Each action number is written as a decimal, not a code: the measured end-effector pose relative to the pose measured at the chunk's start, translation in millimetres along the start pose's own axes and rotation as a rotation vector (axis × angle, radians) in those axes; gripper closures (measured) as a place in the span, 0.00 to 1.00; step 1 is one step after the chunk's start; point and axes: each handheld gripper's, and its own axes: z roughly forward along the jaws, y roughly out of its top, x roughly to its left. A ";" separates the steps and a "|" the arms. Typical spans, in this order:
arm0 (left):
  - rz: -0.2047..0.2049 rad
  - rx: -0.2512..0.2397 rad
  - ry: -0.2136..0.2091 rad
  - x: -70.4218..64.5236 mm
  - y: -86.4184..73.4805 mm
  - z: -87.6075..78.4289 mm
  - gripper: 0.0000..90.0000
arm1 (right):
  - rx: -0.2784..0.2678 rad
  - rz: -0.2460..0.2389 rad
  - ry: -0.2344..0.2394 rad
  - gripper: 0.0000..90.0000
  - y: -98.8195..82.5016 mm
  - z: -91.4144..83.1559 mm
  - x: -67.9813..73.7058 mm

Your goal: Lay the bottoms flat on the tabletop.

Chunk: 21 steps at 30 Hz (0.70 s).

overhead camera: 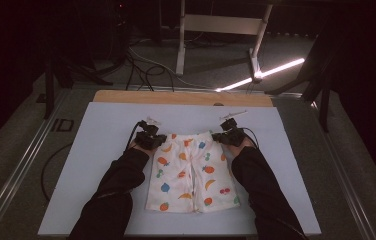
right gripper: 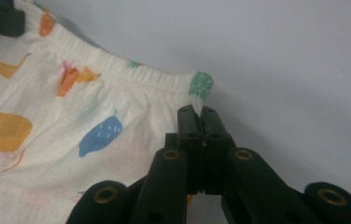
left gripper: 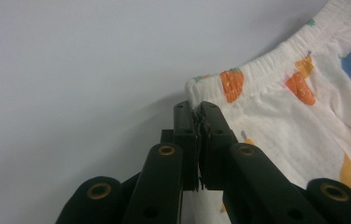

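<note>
- Dark room around a white table (overhead camera: 101, 150); cables and a lit strip lie on the floor beyond its far edge.
- Shorts (overhead camera: 191, 172), cream with a fruit print, lie flat on the table between the two tongs, waistband away from the person, legs toward them.
- Left tongs (overhead camera: 149, 140) sit at the left waistband corner. In the left gripper view the left tongs (left gripper: 200, 112) have their jaws closed together, with a sliver of cloth pinched between them just below the waistband (left gripper: 267, 63).
- Right tongs (overhead camera: 228, 136) sit at the opposite corner. In the right gripper view the right tongs (right gripper: 200, 114) are closed tight just below the green-print corner (right gripper: 200, 85); cloth appears to be caught, though the pinch itself is hard to see.
- Handling, as a judgement: light, soft, limp cotton; it will sag and fold under its own weight once lifted, not slippery, nothing to break.
- Best hold: the gathered elastic band at each corner, thicker than the single-layer fabric below it, so less likely to slide out of the jaws.
</note>
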 end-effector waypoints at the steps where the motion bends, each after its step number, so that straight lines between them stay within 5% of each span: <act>1: 0.007 -0.004 0.002 0.0 2.1 -0.9 0.97 | -0.008 0.001 -0.003 1.00 0.9 -0.7 0.1; 21: 0.104 -0.075 0.055 13.1 44.5 6.5 0.97 | -0.093 0.044 -0.069 1.00 32.1 -0.2 -17.2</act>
